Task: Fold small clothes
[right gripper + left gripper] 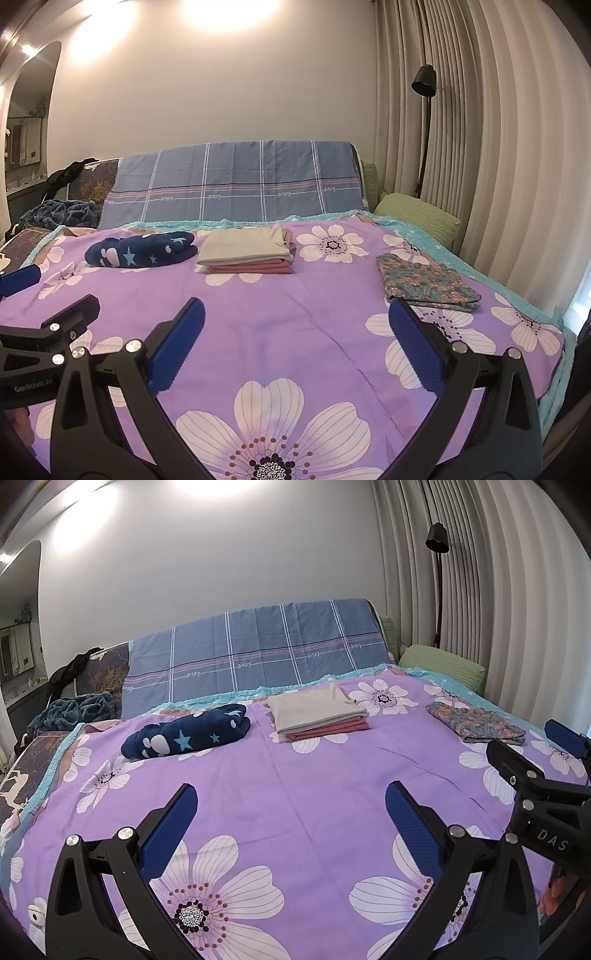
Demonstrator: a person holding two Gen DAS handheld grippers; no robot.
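Three lots of clothes lie on the purple flowered bedspread [295, 775]. A navy star-print garment [188, 731] [142, 250] is bundled at the far left. At the far middle sits a folded stack [319, 714] [245, 251], beige on top of pink. A folded floral-print piece [476, 722] [424, 282] lies at the right. My left gripper [291, 797] hovers open over bare bedspread, holding nothing. My right gripper [295, 312] is open and empty too, with the floral piece just beyond its right finger [417, 347]. Each gripper shows at the edge of the other's view.
A blue plaid sheet [251, 653] drapes over the headboard. A green pillow [443, 661] lies at the far right by the curtain [498, 590] and a black floor lamp [437, 539]. A dark blue blanket [74, 709] is heaped at the far left.
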